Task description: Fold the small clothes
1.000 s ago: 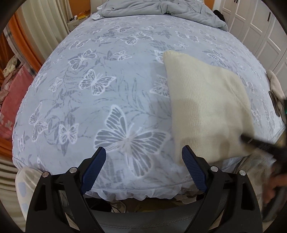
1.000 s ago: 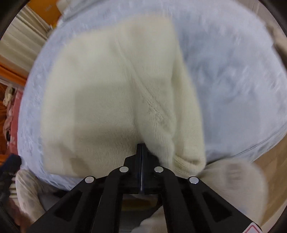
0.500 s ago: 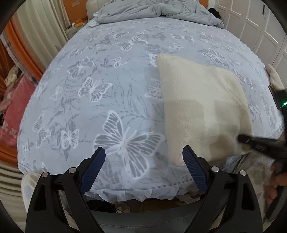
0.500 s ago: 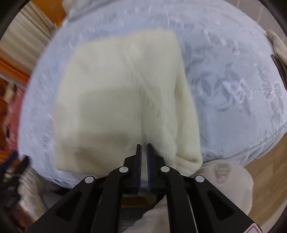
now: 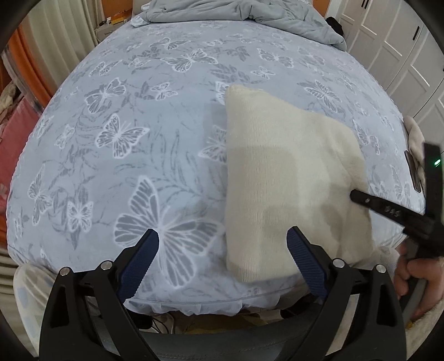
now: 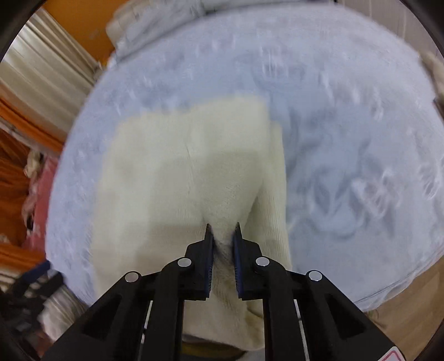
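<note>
A folded cream knit garment lies flat on the butterfly-print bed, its near edge hanging a little over the bed's front edge. My left gripper is open and empty, low at the bed's front edge, with its right finger over the garment's near left corner. My right gripper is slightly open, its jaws either side of a raised pinch of the garment. It also shows in the left wrist view, reaching in over the garment's right edge.
A rumpled grey duvet lies at the far end of the bed. White wardrobe doors stand to the right. Curtains and pink bedding are at the left. A small cloth and a dark object sit at the bed's right edge.
My right gripper was shut on the garment's near edge and has opened a little. The garment has settled flat. My left gripper has barely moved.
</note>
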The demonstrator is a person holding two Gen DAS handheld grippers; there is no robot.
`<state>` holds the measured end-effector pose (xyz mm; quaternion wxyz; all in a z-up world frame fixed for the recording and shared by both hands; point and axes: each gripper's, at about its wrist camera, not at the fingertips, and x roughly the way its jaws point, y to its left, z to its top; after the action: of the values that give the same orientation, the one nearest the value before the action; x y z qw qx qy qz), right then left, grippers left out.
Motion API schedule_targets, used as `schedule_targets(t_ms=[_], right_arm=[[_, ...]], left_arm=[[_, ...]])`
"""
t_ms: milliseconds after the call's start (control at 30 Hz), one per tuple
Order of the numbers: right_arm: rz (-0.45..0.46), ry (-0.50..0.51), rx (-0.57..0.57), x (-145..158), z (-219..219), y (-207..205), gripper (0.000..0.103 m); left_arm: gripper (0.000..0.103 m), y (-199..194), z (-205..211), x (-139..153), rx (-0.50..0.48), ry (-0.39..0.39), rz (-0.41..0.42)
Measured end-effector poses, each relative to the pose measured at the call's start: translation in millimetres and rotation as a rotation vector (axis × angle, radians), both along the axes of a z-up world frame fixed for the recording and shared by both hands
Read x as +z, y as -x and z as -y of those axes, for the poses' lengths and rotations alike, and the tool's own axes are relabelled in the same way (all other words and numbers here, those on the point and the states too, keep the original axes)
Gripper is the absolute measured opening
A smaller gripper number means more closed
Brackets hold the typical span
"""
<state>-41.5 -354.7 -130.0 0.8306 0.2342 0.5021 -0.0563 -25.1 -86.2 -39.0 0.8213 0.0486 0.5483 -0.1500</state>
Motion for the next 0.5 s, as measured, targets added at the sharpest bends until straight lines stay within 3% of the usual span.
schedule_targets(t_ms=[67,167,200,267,333,400,500], right_arm=[[0.061,0.023,0.003,19,2,3,0.011],[-0.066,0.057,0.022,-17,9,-12,0.013],[-0.131,0.056,0.042,-38,9,-16,0.019],[-0.097,0.026,0.016,-35,14,-11,0.027],[-0.056,0.042,-0.054,-20,22,-2,0.07],[-0.036,0.036,-0.077,-22,32,1,0.075],[-0.118,-0.081,-0.093,-50,42,-6,0.075]], left_arm=[[0.091,-2,3,5,-0.009,0.016,0.015],[0.094,-8,8,4,-0.015,0.046,0.015],[0.094,-12,12,0,-0.02,0.06,-0.001],[0.094,-22,21,-11,-0.032,0.092,-0.05],[0.094,-30,27,-19,-0.041,0.11,-0.079],[0.095,-40,30,-28,-0.025,0.133,-0.105],[0.096,-57,32,-47,0.023,0.189,-0.16]])
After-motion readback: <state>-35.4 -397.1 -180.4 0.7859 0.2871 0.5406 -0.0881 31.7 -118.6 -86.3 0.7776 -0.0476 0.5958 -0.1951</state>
